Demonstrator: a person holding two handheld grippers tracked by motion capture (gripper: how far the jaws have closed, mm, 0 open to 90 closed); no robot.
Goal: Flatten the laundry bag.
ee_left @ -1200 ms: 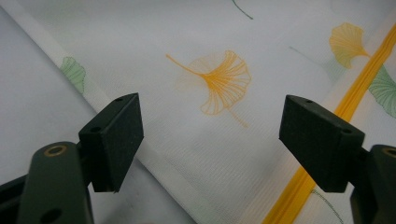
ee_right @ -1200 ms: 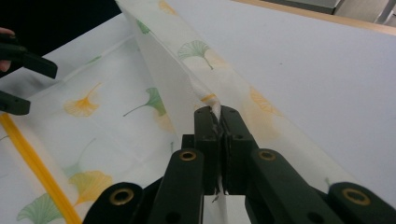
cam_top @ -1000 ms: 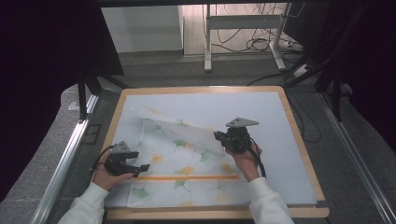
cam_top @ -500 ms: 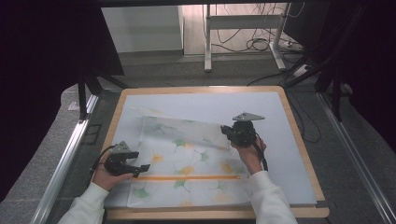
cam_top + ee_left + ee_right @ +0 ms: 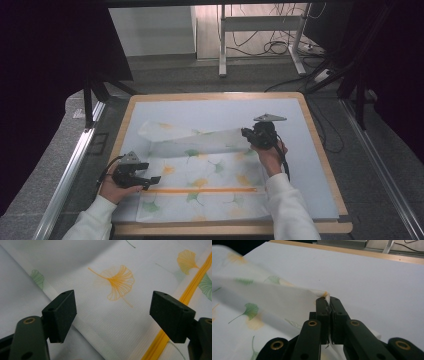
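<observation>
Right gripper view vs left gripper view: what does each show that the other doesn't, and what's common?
Right gripper view alone: the right gripper with jaws shut on a raised corner of the white leaf-printed cloth, plus the wooden table edge beyond the pale blue mat.

Left gripper view alone: the left gripper with jaws wide apart above the flat cloth, and the cloth's orange stripe.

Both: the same cloth with its orange and green leaf print.
</observation>
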